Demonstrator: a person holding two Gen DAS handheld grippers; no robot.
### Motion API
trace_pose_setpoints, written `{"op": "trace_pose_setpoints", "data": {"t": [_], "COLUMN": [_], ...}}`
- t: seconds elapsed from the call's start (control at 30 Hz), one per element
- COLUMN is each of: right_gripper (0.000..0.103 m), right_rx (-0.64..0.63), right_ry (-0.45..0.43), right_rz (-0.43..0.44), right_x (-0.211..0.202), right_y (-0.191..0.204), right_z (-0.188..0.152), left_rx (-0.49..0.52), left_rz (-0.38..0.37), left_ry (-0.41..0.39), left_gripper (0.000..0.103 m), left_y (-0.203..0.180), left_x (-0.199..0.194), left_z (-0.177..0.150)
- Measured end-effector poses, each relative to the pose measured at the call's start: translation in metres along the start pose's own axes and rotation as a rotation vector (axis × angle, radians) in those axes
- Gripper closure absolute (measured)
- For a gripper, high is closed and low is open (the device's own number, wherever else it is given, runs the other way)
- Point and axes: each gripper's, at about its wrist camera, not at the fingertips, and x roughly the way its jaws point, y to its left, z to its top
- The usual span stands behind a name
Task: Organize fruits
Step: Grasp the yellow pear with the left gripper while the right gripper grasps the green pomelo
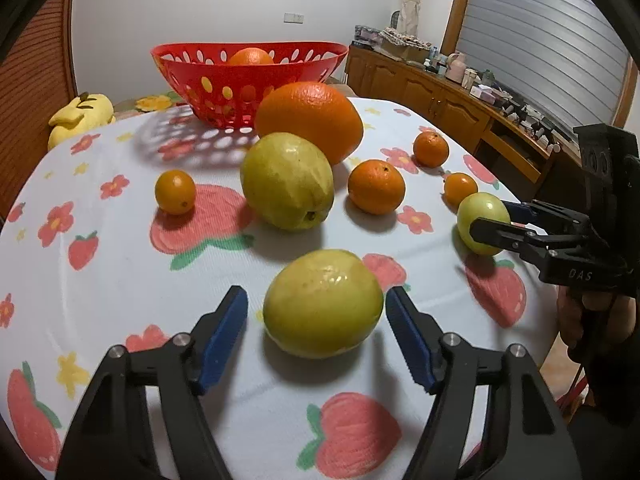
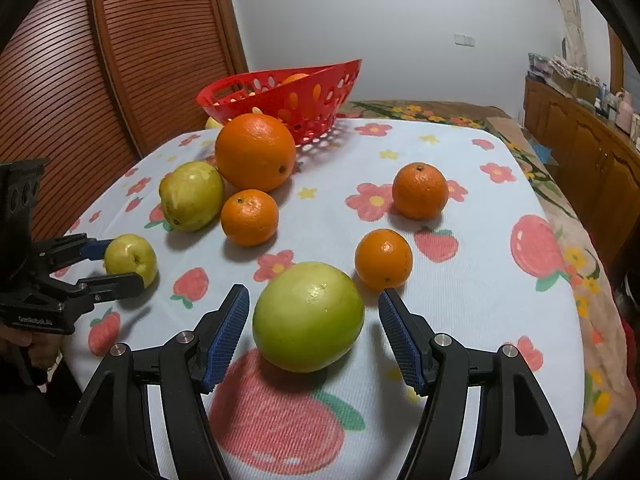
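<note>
Wooden cabinets (image 1: 432, 96) line one wall beyond the surface (image 1: 120, 280), which wears a strawberry-print cloth. At its far edge a red basket (image 1: 240, 80) holds an orange (image 1: 251, 57). Loose oranges and guavas lie spread nearby. Left gripper (image 1: 316, 306) brackets a yellow guava (image 1: 323, 304), jaws half open, pads apart from it. Right gripper (image 2: 314, 306) likewise straddles a green guava (image 2: 308, 316), not gripping.
</note>
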Motion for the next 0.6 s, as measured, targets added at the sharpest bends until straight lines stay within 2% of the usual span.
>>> {"op": "trace_pose_setpoints", "data": {"t": [0.1,0.6], "right_gripper": [0.034,0.036], "right_rx": [-0.005,-0.015], "right_ry": [0.001,0.050], "right_rz": [-0.001,-0.018], "right_x": [0.001,0.008], "right_y": [0.001,0.004], "right_z": [0.000,-0.001], "left_rx": [-0.007,-0.040], "left_rz": [-0.016,0.006], "left_ry": [-0.003,-0.049], "left_gripper": [0.047,0.047], "left_y": [0.000,0.011], "left_x": [0.001,-0.010], "left_z": [0.000,0.007]}}
